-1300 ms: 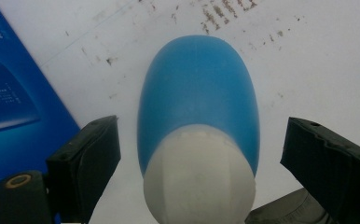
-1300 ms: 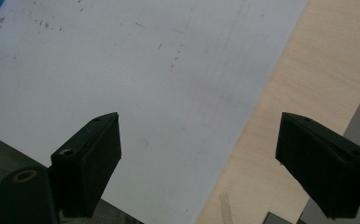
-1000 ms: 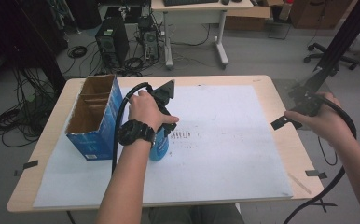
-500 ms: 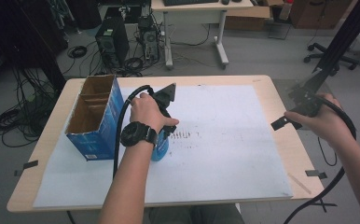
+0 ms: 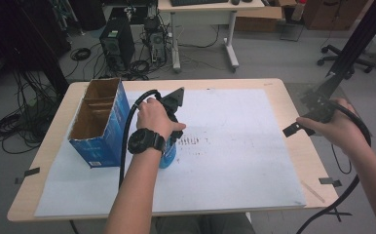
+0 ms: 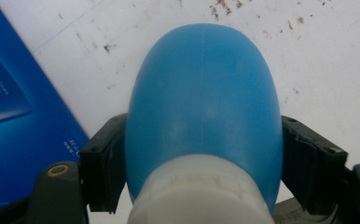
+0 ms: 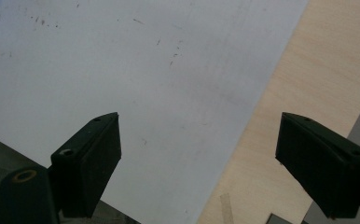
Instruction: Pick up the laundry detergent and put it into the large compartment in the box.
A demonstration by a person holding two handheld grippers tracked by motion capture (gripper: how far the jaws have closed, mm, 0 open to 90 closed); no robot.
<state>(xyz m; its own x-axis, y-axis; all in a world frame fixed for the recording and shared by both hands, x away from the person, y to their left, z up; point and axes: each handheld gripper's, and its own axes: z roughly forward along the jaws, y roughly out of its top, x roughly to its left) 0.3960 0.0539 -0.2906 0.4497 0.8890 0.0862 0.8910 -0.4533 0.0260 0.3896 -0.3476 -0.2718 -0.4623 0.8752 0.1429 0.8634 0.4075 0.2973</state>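
A blue bottle [image 6: 204, 107] with a white neck [image 6: 194, 196] sits between the black jaws of my left gripper [image 6: 204, 158]. The jaws have just been closing, and both pads now press on the bottle's sides. In the high view the bottle [image 5: 169, 155] shows under the person's left wrist, on the white paper beside a blue carton [image 5: 98, 124]. My right gripper [image 7: 199, 154] hangs open over the paper's right edge with nothing between its jaws. The high view has the right gripper [image 5: 303, 126] at the table's right side.
The blue carton is open-topped, with cardboard dividers inside, and stands at the left of the white sheet [image 5: 244, 146]. The sheet covers most of the wooden table [image 5: 300, 156]. Dark specks mark the sheet near the bottle. Computer towers, cables and a desk stand beyond the table.
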